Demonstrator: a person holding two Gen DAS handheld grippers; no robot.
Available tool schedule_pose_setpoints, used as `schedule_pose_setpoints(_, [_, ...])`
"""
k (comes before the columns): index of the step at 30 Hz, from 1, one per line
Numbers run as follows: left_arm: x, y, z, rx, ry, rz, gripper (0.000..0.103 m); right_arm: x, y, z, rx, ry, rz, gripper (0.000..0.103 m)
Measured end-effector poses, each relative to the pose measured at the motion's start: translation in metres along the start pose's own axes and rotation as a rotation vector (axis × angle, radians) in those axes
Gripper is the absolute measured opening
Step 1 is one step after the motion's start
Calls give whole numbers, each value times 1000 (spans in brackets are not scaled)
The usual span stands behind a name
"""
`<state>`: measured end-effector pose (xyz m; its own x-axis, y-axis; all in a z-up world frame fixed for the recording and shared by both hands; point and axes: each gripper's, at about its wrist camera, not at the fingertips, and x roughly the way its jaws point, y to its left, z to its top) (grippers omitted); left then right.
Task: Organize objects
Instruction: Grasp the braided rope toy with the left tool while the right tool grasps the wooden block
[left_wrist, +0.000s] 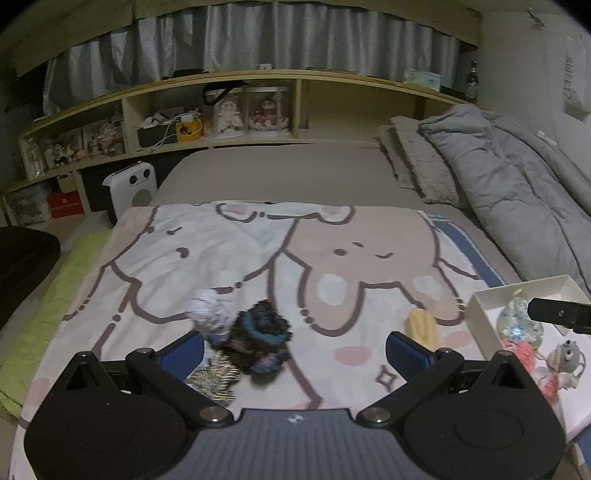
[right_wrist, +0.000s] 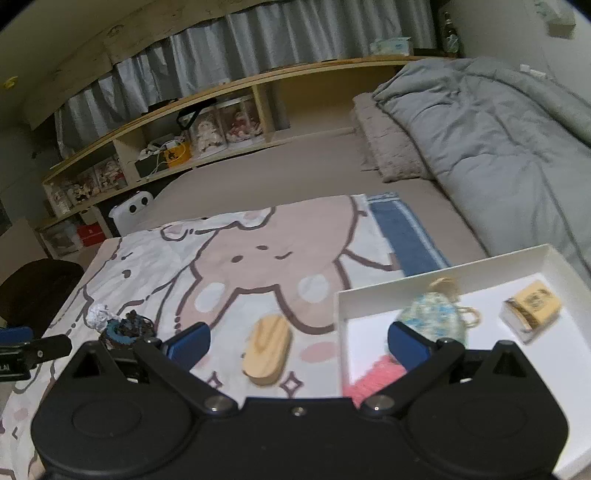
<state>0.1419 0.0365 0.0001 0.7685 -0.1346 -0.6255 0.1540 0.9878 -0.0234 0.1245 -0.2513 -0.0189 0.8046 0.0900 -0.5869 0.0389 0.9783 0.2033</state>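
Left claw: the left gripper (left_wrist: 294, 350) is hovering low over the cartoon blanket (left_wrist: 229, 251) with its blue pads spread wide and nothing between them; it seems to be lining up on the clump just ahead of its left pad.
Clump ahead of left claw: a dark scrunchie with blue trim (left_wrist: 260, 334) is lying against a white crumpled piece (left_wrist: 211, 314), with a shiny foil-like scrap (left_wrist: 214, 380) right under the left pad; they are touching one another, so a clean single pick is looking awkward.
Right claw: the right gripper (right_wrist: 298, 345) is also standing wide open and holding nothing, straddling the near rim of the white tray (right_wrist: 443, 269).
Wooden oval: the wooden piece (right_wrist: 267, 350) is lying loose on the blanket between the right claw's pads, just left of the tray wall, likely the next thing to go in.
Tray contents: a patterned pouch with a cord (right_wrist: 434, 317), a pink knitted item (right_wrist: 373, 378) beneath the right pad, and a small tan box (right_wrist: 532, 306) beyond it are sitting inside, judged as already sorted.
Small grey figure: a knitted creature with eyes (left_wrist: 565, 356) is resting in the tray too, right of the left claw.
Writing: dark print is showing on the tan box, too blurred to read; no brand is legible anywhere.
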Motion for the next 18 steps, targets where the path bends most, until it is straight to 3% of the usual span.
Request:
schedule_pose_setpoints(10, [23,58,3,-55,15,10,101,54,25,-4,13,50,25,103])
schedule_pose_setpoints(18, [54,87,-4,-96,73,-29,82,97,35,-16,-2,105,-3,103])
